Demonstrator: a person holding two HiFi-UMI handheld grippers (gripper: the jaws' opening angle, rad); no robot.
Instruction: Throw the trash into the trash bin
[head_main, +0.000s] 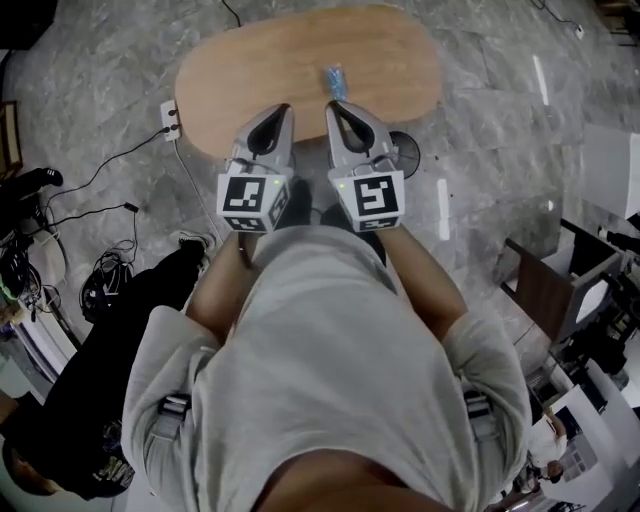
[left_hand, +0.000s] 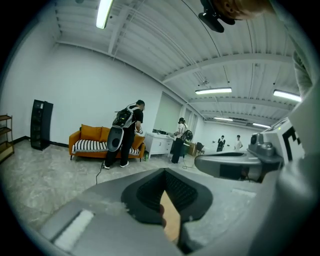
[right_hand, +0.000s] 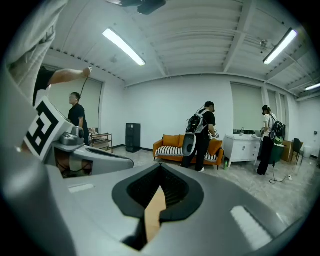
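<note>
A small blue-and-clear crumpled piece of trash (head_main: 335, 83) lies on the oval wooden table (head_main: 250, 70), near its middle. Both grippers are held side by side at the table's near edge, pointing at it. My left gripper (head_main: 285, 108) has its jaws together with nothing between them, and in its own view the left gripper (left_hand: 164, 171) shows only table wood through the slit. My right gripper (head_main: 332, 105) is just short of the trash, also shut and holding nothing, as the right gripper (right_hand: 160, 166) shows in its own view. I see no trash bin.
A power strip (head_main: 170, 118) and cables (head_main: 110, 270) lie on the floor at left, next to a black bag (head_main: 120, 320). Furniture (head_main: 545, 290) stands at right. Beyond are an orange sofa (left_hand: 107, 142), a white cabinet (right_hand: 242, 147) and several standing people.
</note>
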